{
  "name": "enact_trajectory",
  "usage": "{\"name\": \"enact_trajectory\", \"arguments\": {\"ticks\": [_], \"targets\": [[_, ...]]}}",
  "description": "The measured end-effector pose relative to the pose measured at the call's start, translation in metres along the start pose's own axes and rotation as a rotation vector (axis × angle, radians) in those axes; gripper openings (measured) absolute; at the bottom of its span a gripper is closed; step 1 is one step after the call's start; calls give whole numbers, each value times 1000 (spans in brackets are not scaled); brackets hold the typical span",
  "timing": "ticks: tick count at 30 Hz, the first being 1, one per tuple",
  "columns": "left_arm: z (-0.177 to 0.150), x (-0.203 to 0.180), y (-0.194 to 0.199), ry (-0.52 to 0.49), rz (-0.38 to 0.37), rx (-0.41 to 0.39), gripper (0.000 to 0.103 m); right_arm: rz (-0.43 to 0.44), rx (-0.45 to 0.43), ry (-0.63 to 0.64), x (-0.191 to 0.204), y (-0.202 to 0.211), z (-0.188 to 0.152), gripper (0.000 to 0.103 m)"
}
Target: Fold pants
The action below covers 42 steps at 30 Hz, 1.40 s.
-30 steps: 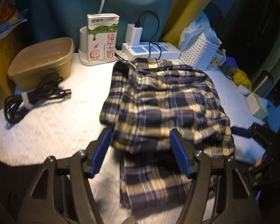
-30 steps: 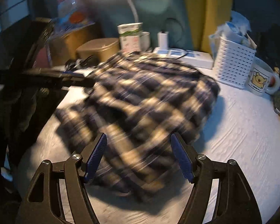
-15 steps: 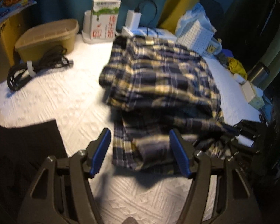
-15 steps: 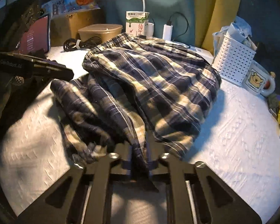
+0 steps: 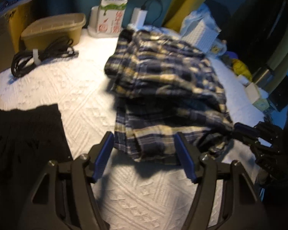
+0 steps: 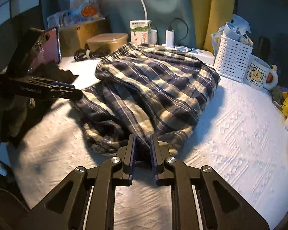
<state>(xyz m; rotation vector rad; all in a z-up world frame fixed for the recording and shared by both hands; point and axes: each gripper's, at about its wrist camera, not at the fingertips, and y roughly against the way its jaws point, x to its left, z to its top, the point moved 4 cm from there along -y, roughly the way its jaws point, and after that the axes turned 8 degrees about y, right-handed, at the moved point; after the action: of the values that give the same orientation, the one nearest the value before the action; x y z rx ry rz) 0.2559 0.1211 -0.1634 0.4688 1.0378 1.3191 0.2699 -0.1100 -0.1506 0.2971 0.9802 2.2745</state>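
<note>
the right gripper (image 6: 142,143) pinches the near hem of the plaid pants (image 6: 155,88), probably to tidy the fold. the left gripper (image 5: 144,153) hovers wide and empty beside them. the pants lie bunched mid-table (image 6: 240,134), near a basket (image 6: 232,61).

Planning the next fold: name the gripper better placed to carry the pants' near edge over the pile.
Right. The right gripper is closed on the near edge of the plaid pants; the left gripper is open, holding nothing, short of the cloth.
</note>
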Motion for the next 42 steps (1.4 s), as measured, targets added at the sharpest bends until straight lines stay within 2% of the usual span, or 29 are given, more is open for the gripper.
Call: {"name": "enact_trajectory", "arguments": {"ticks": [2,4,5,6,7,8,9,11,18,21,22,23,25,27,31,34,42], "targets": [[0,-8,-1,-32,-9,-6,66,16,4,19,10,-3,2,37],[-1,-15,-3,-68,-15,-8,66,29,8,26,18,-8,3,43],[-2,-17,-6,-77,-20,-7,61,28,10,27,18,-9,3,45],[-2,-17,-10,-78,-21,-2,52,24,12,30,20,-10,3,46],[-4,-14,-16,-72,-10,15,30,21,13,29,19,-10,2,46],[-5,-10,-20,-65,-3,27,18,15,15,24,18,-10,2,46],[-7,-6,-20,-63,0,27,11,8,19,14,16,-10,1,46],[-11,1,-16,-74,12,11,5,-7,29,-8,8,-9,-2,46],[-11,26,-2,-48,26,24,7,-52,51,-95,-30,-5,-13,46],[-4,30,6,-13,31,63,10,-85,41,-140,-54,3,-11,48],[-1,31,11,-6,39,54,11,-96,39,-152,-61,4,-10,52],[5,33,20,-2,56,23,12,-105,38,-164,-68,5,-10,61],[20,36,31,-8,82,-31,13,-125,27,-191,-87,7,-7,72],[39,40,34,5,92,-60,14,-142,20,-212,-101,4,-2,75],[80,42,16,34,66,-83,16,-121,5,-261,-123,-7,12,76],[106,34,-10,14,69,-67,17,-111,2,-259,-131,-19,25,76],[145,4,-60,-39,49,-26,21,-88,11,-234,-144,-45,46,76]]}}
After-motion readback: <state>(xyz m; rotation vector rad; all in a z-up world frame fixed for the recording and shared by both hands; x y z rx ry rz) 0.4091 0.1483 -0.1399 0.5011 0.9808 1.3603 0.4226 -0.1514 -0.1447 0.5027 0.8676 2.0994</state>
